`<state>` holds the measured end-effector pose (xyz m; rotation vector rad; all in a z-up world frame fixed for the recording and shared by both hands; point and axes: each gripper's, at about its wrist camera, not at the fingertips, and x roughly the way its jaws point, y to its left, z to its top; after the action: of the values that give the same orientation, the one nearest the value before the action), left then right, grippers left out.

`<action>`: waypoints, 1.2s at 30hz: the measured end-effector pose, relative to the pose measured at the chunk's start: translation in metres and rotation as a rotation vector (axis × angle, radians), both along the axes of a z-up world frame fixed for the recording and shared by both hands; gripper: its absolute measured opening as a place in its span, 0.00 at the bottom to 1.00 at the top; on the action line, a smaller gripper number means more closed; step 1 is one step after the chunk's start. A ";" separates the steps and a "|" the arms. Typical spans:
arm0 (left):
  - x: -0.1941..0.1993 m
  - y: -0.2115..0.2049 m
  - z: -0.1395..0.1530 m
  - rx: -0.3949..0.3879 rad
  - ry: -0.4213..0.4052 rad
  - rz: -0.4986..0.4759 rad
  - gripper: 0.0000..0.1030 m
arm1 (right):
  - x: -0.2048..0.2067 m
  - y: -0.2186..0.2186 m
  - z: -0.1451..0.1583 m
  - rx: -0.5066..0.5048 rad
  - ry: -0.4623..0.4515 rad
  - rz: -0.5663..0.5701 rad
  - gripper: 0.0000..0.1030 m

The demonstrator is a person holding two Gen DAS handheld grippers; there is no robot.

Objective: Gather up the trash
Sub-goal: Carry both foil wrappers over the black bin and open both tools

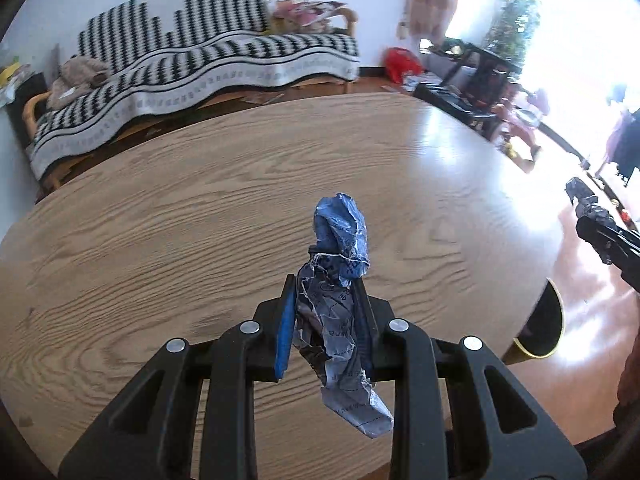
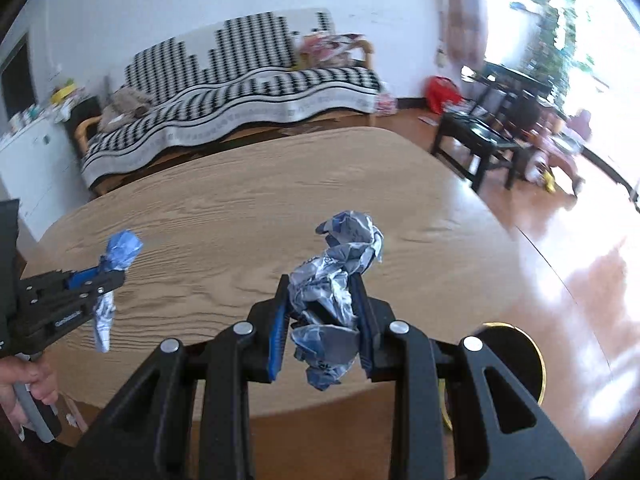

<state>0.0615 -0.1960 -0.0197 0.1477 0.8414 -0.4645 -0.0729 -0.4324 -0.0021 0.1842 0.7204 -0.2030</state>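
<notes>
My left gripper (image 1: 326, 284) is shut on a crumpled blue and white wrapper (image 1: 340, 240) and holds it above the oval wooden table (image 1: 160, 220). It also shows at the left of the right wrist view (image 2: 112, 276), with its wrapper (image 2: 120, 250) sticking up. My right gripper (image 2: 320, 284) is shut on a second crumpled blue and white wrapper (image 2: 340, 264), held near the table's right edge (image 2: 400, 184). It shows at the far right of the left wrist view (image 1: 584, 208). A black bin with a gold rim (image 2: 516, 360) stands on the floor below the right gripper, also seen in the left wrist view (image 1: 544, 332).
A sofa with a black and white cover (image 1: 200, 60) stands behind the table. A dark low table (image 2: 480, 140) and a red bag (image 2: 440, 92) are at the right on the shiny wooden floor (image 2: 580, 300). A white cabinet (image 2: 32, 160) is at the left.
</notes>
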 end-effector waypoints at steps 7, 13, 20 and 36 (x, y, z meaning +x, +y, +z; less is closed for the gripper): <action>-0.028 -0.086 0.009 -0.090 0.011 -0.160 0.25 | -0.039 -0.088 0.000 0.065 -0.001 -0.135 0.29; -0.063 -0.200 -0.012 -0.119 0.063 -0.310 0.25 | -0.061 -0.165 -0.005 0.129 0.009 -0.261 0.29; -0.093 -0.302 -0.047 -0.097 0.135 -0.417 0.25 | -0.083 -0.239 -0.036 0.176 0.092 -0.367 0.29; -0.093 -0.374 -0.110 -0.060 0.275 -0.442 0.25 | -0.089 -0.276 -0.101 0.305 0.231 -0.419 0.29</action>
<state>-0.0314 -0.5697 -0.1298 0.2185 1.0665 -0.9395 -0.1618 -0.7084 -0.1035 0.6123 0.9370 -0.5208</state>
